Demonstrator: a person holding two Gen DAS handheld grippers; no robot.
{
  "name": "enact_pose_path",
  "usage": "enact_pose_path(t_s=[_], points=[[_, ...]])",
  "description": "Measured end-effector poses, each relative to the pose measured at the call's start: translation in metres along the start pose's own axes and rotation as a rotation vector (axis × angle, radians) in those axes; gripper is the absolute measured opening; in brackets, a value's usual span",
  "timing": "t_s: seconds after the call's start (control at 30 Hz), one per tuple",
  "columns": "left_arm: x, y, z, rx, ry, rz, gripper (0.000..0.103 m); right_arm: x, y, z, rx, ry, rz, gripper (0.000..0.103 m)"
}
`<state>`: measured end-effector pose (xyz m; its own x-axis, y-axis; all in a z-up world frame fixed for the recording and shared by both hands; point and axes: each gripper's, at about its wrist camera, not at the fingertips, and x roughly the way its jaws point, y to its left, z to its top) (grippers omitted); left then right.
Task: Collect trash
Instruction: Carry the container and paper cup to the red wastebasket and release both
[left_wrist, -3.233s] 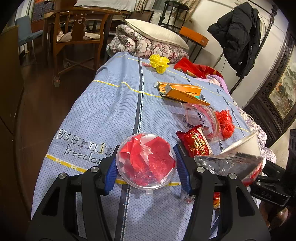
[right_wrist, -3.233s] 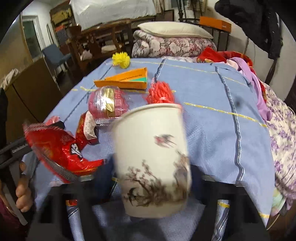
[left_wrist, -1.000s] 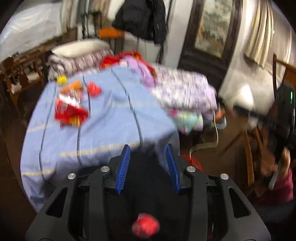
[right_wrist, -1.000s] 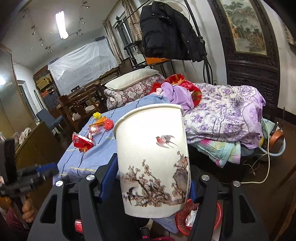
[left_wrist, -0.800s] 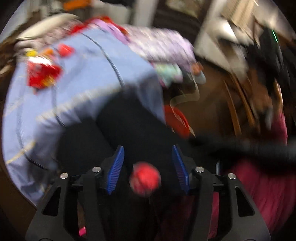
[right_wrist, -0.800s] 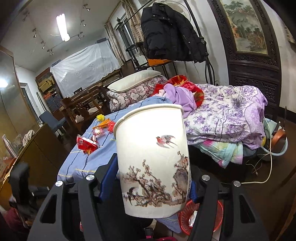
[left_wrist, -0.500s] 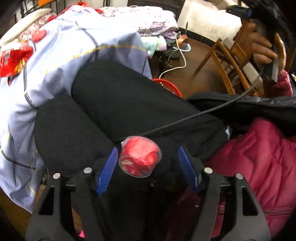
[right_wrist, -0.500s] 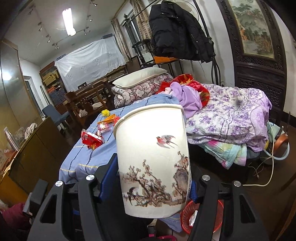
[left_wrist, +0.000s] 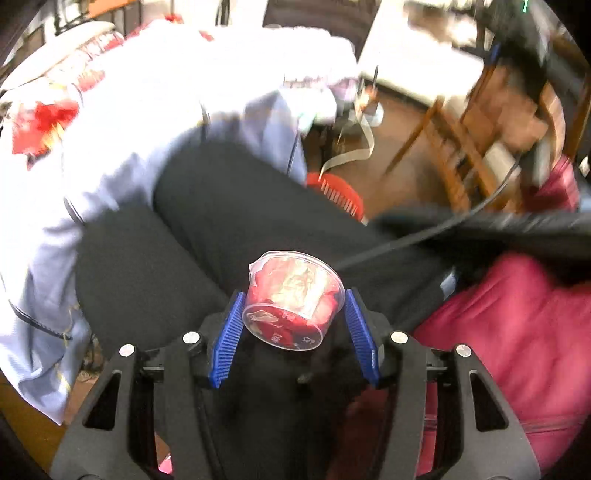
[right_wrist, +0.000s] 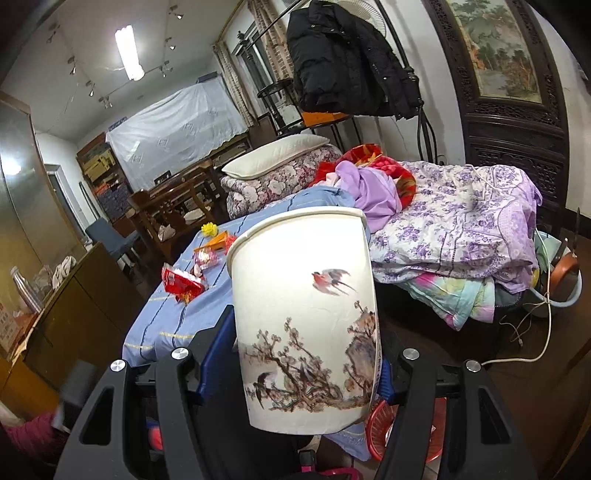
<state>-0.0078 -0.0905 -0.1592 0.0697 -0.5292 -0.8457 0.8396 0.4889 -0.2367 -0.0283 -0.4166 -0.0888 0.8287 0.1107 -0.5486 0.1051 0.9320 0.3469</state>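
Clear plastic cup (left_wrist: 293, 300) stuffed with red wrappers sits between the blue pads of the left gripper (left_wrist: 293, 332), tipped so its base faces the camera and its rim points away. Left pad (left_wrist: 226, 338) touches the cup's lower edge; right pad (left_wrist: 360, 332) stands just beside the wall, contact too blurred to call. Jaws have just been closing, cup between them; whether the grip is firm or loose, cannot tell. Gripper points steeply down over the person's black-trousered legs (left_wrist: 207, 229). Crimson padded jacket (left_wrist: 517, 332) to the right, a black cable (left_wrist: 424, 236) crossing the lap. Beyond the knees, a red plastic basket (left_wrist: 340, 192) on the brown floor, partly hidden by the legs. Blue bedsheet (left_wrist: 110, 129) to the left, overexposed, with red wrappers (left_wrist: 40, 129) lying on it.

Right gripper (right_wrist: 306, 365) is clenched on a tall white paper cup (right_wrist: 303, 317) printed with birds and a flowering branch, upright, both pads pressed to its lower sides. Below the cup, the red basket (right_wrist: 380, 428) shows again, near the floor. Farther out: the blue sheet (right_wrist: 177, 317) with a red snack bag (right_wrist: 181, 284), an orange box (right_wrist: 218, 238) and a yellow flower (right_wrist: 208, 229); purple floral quilt (right_wrist: 461, 229) to the right; black coat (right_wrist: 343, 59) hanging on a stand.
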Motion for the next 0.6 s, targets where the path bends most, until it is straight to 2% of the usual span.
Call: enact_pose_path(t_s=[0.13,0.23,0.4,0.6], points=[[-0.044,-0.002,0.032,-0.036,-0.138,-0.037,0.054,-0.002,-0.007,-0.001,0.014,-0.001,-0.013,0.064],[-0.047,-0.010,0.067,-0.028,-0.174,-0.033,0.054,-0.003,-0.013,-0.004,0.021,0.013,-0.026,0.064],[-0.013,-0.036,0.121,0.016,-0.159,-0.024,0.054,-0.010,-0.031,-0.012,0.017,0.041,-0.088,0.064],[0.062,-0.071,0.172,0.082,-0.071,-0.055,0.054,-0.016,-0.084,-0.029,0.091,0.103,-0.182,0.064]])
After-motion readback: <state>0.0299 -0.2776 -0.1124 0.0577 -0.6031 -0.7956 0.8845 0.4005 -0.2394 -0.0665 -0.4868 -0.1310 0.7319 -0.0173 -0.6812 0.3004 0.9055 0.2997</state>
